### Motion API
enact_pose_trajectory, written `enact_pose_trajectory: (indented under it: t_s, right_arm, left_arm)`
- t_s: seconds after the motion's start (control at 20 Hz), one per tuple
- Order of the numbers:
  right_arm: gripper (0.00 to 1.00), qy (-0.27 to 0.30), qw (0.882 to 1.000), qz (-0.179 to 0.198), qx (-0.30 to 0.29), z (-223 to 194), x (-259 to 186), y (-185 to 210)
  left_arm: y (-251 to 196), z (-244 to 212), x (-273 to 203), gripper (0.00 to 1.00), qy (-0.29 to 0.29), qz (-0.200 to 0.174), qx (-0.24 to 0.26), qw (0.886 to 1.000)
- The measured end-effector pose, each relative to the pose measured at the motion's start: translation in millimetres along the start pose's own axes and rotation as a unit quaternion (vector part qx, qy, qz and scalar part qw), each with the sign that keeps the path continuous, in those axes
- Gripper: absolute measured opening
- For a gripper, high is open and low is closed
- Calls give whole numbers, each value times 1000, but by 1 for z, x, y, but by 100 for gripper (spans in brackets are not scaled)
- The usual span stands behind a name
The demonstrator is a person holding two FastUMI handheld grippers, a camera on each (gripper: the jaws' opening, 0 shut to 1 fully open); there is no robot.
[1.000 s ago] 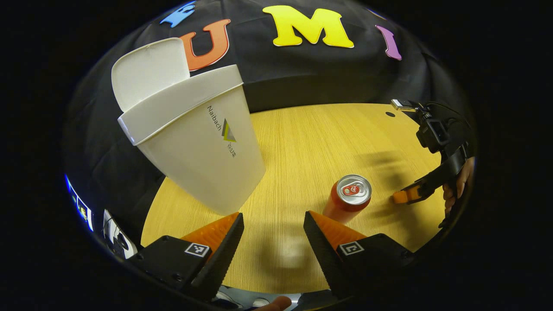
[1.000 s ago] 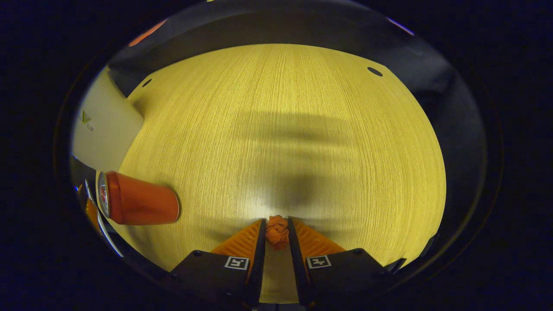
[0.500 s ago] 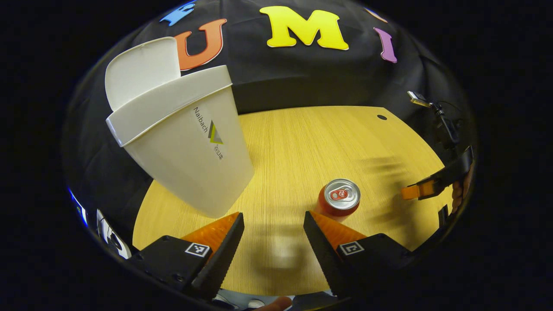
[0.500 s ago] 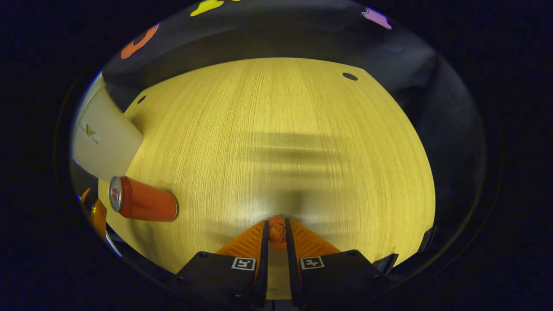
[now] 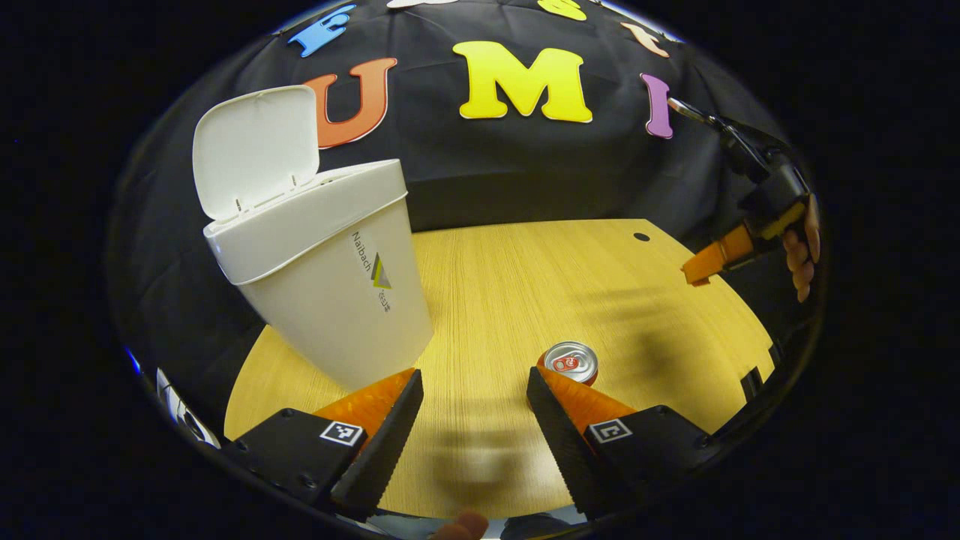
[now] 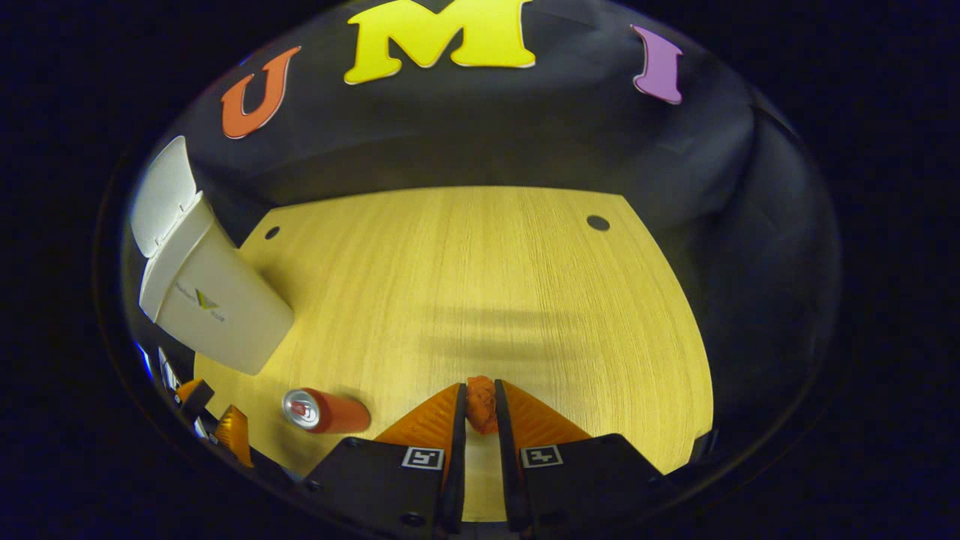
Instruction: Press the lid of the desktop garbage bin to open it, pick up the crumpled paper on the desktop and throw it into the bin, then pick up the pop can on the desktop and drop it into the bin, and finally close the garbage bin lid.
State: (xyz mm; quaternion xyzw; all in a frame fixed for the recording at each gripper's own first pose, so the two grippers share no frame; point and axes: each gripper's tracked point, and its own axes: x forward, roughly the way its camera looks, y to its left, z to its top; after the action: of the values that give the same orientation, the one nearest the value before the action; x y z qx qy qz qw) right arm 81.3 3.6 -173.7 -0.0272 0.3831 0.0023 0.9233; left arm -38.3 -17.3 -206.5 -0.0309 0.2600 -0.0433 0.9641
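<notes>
A white desktop bin [image 5: 322, 292] stands at the table's left with its lid [image 5: 255, 150] swung up. The red pop can [image 5: 570, 361] stands upright just past my left gripper's right finger. My left gripper [image 5: 472, 379] is open, nothing between its fingers, above the table between bin and can. My right gripper [image 6: 478, 390] is shut on the crumpled orange paper [image 6: 481, 403], held well above the wooden table [image 6: 487, 285]. From there the bin [image 6: 214, 307] and can [image 6: 326, 411] sit far left. In the left gripper view the right gripper [image 5: 701, 266] hangs high at the far right.
The table [image 5: 525, 300] has a round cable hole [image 5: 641, 237] near its far edge and another [image 6: 598, 223] at the back right. A hand [image 5: 799, 251] holds the right gripper. The left gripper [image 6: 217, 424] shows at the lower left of the right gripper view.
My right gripper has risen from the table with the paper in it. The left gripper has lifted and tilted up too, so the bin's open lid now faces it.
</notes>
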Motion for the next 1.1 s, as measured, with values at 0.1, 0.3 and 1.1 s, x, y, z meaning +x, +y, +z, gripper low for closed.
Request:
enact_pose_trajectory:
  t_s: [0.1,0.3,1.1]
  right_arm:
    - [22,-31,999,18,-17,30,-15,28]
    - [23,-87,993,62,-55,82,-47,96]
    - [23,-127,934,285,-174,110,-59,415]
  left_arm:
    - [8,2,-7,93,-9,4,-8,1000]
    - [21,1,-22,93,-22,3,-18,1000]
    - [57,-14,-69,93,-63,2,-40,997]
